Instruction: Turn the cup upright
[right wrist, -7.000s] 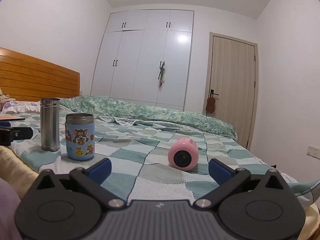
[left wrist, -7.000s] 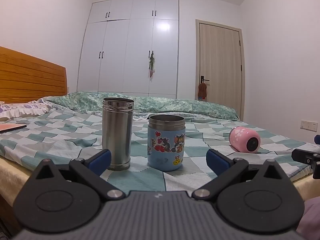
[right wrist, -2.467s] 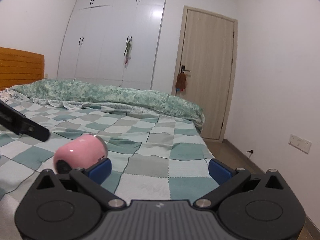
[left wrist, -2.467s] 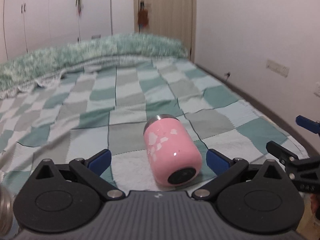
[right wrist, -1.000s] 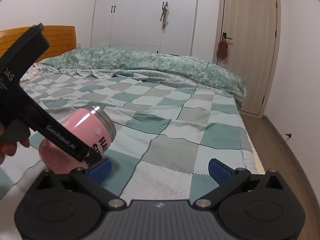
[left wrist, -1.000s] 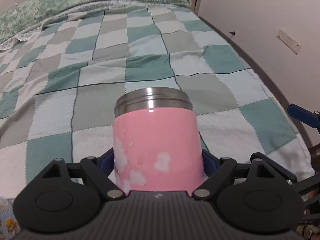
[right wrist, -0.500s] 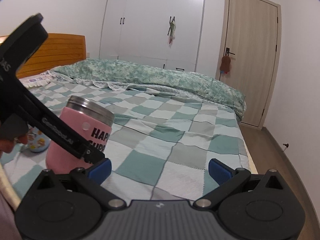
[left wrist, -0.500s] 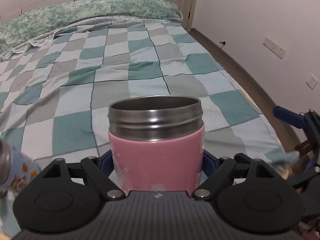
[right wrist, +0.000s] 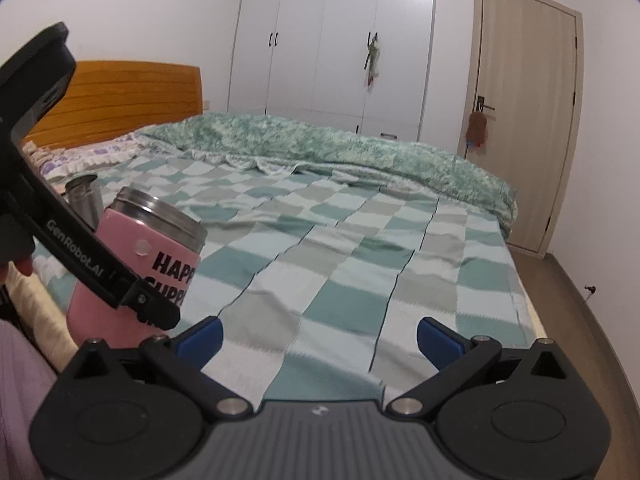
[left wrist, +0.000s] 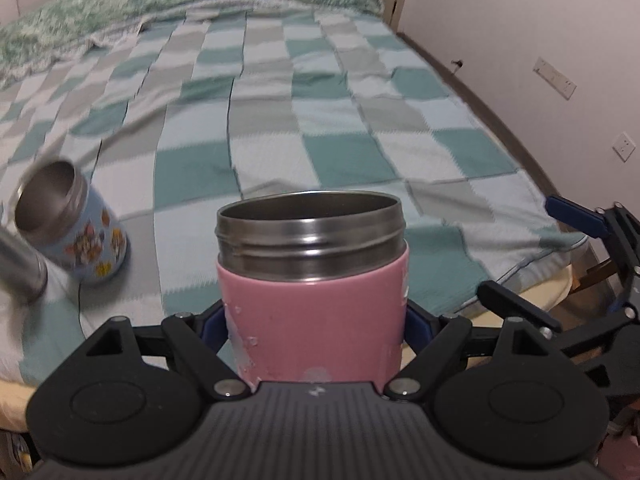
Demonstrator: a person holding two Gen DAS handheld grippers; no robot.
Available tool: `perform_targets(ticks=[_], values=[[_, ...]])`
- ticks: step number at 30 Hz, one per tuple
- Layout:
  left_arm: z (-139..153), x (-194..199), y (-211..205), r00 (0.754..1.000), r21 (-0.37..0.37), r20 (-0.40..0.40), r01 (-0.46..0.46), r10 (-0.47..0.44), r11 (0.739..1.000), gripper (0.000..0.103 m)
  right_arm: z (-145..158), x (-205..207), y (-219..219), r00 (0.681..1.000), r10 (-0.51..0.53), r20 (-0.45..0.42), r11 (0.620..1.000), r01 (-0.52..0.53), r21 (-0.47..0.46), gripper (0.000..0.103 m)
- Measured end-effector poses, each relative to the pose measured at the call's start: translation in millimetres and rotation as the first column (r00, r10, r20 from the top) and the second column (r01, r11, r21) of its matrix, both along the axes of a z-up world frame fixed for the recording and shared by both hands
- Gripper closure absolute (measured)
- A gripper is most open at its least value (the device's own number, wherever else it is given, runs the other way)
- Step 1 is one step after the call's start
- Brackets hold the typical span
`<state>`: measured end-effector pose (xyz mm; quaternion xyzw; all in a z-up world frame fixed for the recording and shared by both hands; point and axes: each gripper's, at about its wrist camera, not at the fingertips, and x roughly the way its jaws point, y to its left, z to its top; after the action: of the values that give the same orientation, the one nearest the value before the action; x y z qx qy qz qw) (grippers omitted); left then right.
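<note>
Far to the left of the left tool (left wrist: 316, 326), a plain steel flask (left wrist: 18, 266) shows only as a blurred edge, and just beside it stands a blue cartoon cup (left wrist: 76, 226), mouth open. Half a second ago that blue cup barely peeked in at the frame's left margin; now it is fully in sight, so the left tool has swung or drawn back.

The left tool is clamped on the pink cup (left wrist: 316, 292), its blue pads pressed against either side of the pink sleeve. The cup sits directly ahead of the tool, between its fingers, steel mouth up and close to upright; a second ago it was still tipped forward, and earlier it lay on its side on the bed (left wrist: 340, 120). Whether its base touches the checked cover cannot be told.

From the right wrist view, the pink cup (right wrist: 132, 268) is to the left of the right tool (right wrist: 318, 336), tilted slightly, as it was half a second ago. The right tool stands wide open with nothing between its pads, over the bed's edge.
</note>
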<state>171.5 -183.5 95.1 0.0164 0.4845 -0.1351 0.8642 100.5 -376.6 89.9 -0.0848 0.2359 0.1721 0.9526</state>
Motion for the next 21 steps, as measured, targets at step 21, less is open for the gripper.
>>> perform_targets(ticks=[21], values=[[-23,20,28,0.990,-0.032,0.142,0.019,-0.014,0.999,0.000,-34,26,19,0.994,-0.009,-0.110,1.000,0.007,-0.011,0.000]])
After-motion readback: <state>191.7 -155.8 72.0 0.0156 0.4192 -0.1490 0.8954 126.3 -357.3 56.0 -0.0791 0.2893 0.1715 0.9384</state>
